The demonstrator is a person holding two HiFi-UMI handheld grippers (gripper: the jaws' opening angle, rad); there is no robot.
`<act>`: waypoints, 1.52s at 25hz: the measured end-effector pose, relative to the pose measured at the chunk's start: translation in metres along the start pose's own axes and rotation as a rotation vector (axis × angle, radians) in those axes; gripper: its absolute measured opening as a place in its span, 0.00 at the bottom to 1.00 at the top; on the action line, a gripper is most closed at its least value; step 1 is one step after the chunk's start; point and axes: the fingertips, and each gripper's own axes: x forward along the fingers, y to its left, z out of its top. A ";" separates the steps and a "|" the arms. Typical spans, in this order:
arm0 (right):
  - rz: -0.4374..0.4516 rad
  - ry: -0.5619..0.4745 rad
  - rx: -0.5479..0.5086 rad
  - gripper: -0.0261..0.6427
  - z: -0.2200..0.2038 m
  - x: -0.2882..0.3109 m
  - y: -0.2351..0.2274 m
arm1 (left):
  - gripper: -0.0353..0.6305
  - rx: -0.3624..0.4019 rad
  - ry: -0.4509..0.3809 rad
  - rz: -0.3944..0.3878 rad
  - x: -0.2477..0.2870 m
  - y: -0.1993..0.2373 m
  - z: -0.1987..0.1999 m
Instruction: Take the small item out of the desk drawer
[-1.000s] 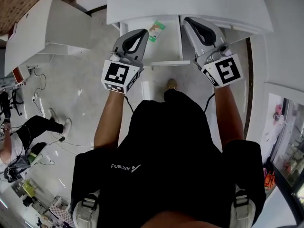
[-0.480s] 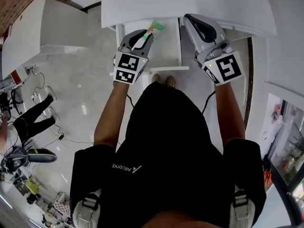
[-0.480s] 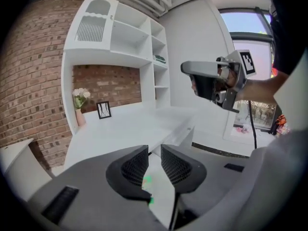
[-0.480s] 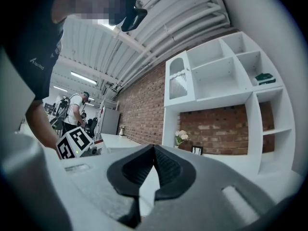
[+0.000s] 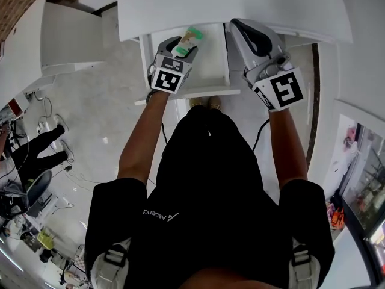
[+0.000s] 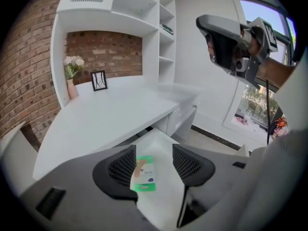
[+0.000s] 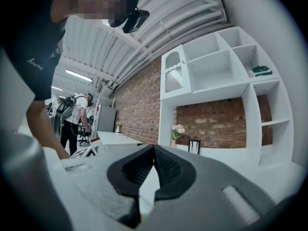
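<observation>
The drawer [image 5: 212, 65] stands pulled out from under the white bench [image 5: 240, 5], its front lip toward the person. The packet [image 5: 191, 36] lies on the drawer floor at the far end, left of middle, its far end close to the bench's front edge. The rest of the drawer floor is bare white, with free room to the packet's right and toward the front lip.

The left tool [image 5: 182, 43] reaches down into the drawer just inside the left wall. Its jaws are half wide and have just been opening. In the left gripper view the packet [image 6: 143, 173] shows in the gap of the left tool [image 6: 154, 165], nearer the left pad, which hides one edge; neither pad presses on it.

The right tool [image 5: 239, 25] is held outside the drawer's right wall, its tip near the bench edge. In the right gripper view the right tool [image 7: 153, 163] has narrow jaws, tips meeting, nothing between them.

The packet is green and white with a round blue logo and a tan strip pictured on it; its print is too small to read. The black shirt [image 5: 198, 209] reads "Ascend". Each tool's cube carries black-and-white square markers.
</observation>
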 end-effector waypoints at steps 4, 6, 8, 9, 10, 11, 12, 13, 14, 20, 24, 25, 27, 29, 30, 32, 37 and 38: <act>-0.001 0.010 0.004 0.04 -0.012 0.006 -0.003 | 0.49 -0.018 0.076 -0.004 0.035 0.013 -0.016; -0.007 0.021 0.000 0.04 -0.018 0.006 -0.006 | 0.54 -0.020 0.121 -0.010 0.053 0.016 -0.026; -0.014 0.031 -0.002 0.04 -0.023 0.007 -0.010 | 0.57 -0.019 0.163 -0.013 0.071 0.020 -0.035; -0.018 0.035 0.000 0.04 -0.026 0.007 -0.013 | 0.58 -0.021 0.181 -0.012 0.079 0.022 -0.040; -0.022 0.038 0.005 0.04 -0.028 0.006 -0.015 | 0.60 -0.027 0.195 -0.009 0.086 0.023 -0.044; -0.026 0.041 0.013 0.04 -0.029 0.006 -0.018 | 0.60 -0.035 0.209 -0.005 0.093 0.024 -0.049; -0.029 0.041 0.020 0.04 -0.031 0.006 -0.020 | 0.61 -0.043 0.222 -0.001 0.099 0.026 -0.054; -0.033 0.036 0.025 0.04 -0.032 0.006 -0.023 | 0.62 -0.050 0.236 0.004 0.106 0.028 -0.058; -0.036 0.036 0.033 0.04 -0.032 0.007 -0.025 | 0.62 -0.057 0.248 0.007 0.112 0.030 -0.062; -0.034 0.051 0.037 0.04 -0.052 0.001 -0.029 | 0.64 -0.105 0.311 0.010 0.143 0.038 -0.086; -0.042 0.106 0.078 0.04 -0.066 -0.003 -0.031 | 0.65 -0.101 0.339 0.006 0.159 0.041 -0.094; -0.046 0.115 0.084 0.04 -0.069 -0.003 -0.033 | 0.65 -0.105 0.347 -0.007 0.162 0.039 -0.096; -0.050 0.120 0.089 0.04 -0.074 -0.004 -0.035 | 0.66 -0.109 0.359 -0.015 0.170 0.041 -0.099; -0.053 0.125 0.092 0.04 -0.078 -0.005 -0.037 | 0.66 -0.104 0.367 -0.010 0.176 0.044 -0.100; -0.054 0.128 0.094 0.04 -0.080 -0.007 -0.037 | 0.66 -0.099 0.371 -0.006 0.179 0.046 -0.099; -0.059 0.138 0.098 0.04 -0.085 -0.009 -0.039 | 0.66 -0.094 0.387 -0.013 0.183 0.046 -0.101; -0.071 0.148 0.103 0.04 -0.092 -0.014 -0.043 | 0.66 -0.092 0.416 -0.032 0.190 0.044 -0.108; -0.072 0.149 0.104 0.04 -0.093 -0.015 -0.044 | 0.66 -0.085 0.415 -0.021 0.191 0.046 -0.108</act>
